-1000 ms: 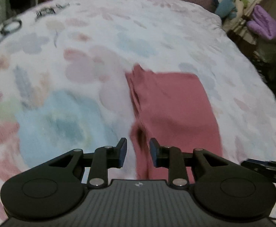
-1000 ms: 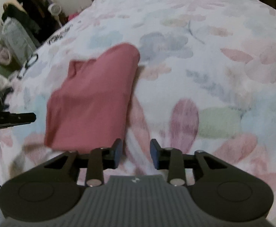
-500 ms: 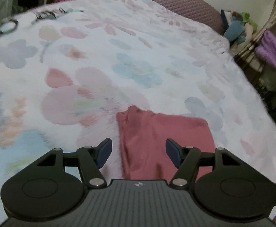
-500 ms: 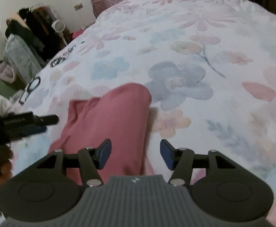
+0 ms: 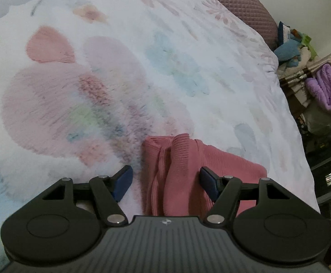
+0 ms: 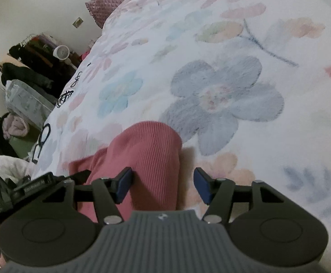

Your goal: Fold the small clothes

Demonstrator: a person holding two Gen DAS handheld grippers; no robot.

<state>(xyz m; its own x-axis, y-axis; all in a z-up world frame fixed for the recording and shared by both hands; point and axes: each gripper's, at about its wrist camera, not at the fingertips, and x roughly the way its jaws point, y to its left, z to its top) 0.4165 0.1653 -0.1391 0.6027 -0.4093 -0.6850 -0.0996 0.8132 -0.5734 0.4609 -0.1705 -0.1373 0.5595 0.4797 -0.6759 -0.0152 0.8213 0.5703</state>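
**Both grippers spread over pink ribbed garment on floral bedspread**

**Left wrist view**
- Left gripper [image 5: 166, 183]: jaws spread wide, just been opening. Blue pads [image 5: 122, 183] clear of fabric, nothing pinched.
- Pink ribbed garment [image 5: 179, 168]: folded, lies flat on bedspread [image 5: 120, 68]. Its near part sits between the jaws, closer to the right-hand pad; bunched folded edge lies just ahead of the jaw gap. Remainder extends to the right, behind the right-hand finger.
- Bare bedspread (white, pastel flower print) under and ahead of the left-hand pad.
- Far ahead, right of jaw line: purple quilted pillow [image 5: 240, 2] at bed edge, then a heap of blue/green items [image 5: 290, 45] and a purple cloth [image 5: 326, 88] off the bed.
- Small emblem on gripper body, no readable text.

**Right wrist view**
- Right gripper [image 6: 163, 185]: jaws spread, just been opening. Nothing pinched.
- Garment [image 6: 147, 152]: rounded folded end ahead of jaws; fabric runs back between them, close against the left-hand pad; whether it touches cannot be told. Gap and bare bedspread [image 6: 210, 45] beside the right-hand pad.
- Left of jaws, close: the other gripper's black finger [image 6: 36, 184] with a white printed label, too blurred to read.
- Ahead-left on bedspread: black rings/clips [image 6: 42, 134], w/ more black items [image 6: 66, 95] further on. Off the bed: small white fan [image 6: 61, 51], dark clothes pile [image 6: 29, 68].
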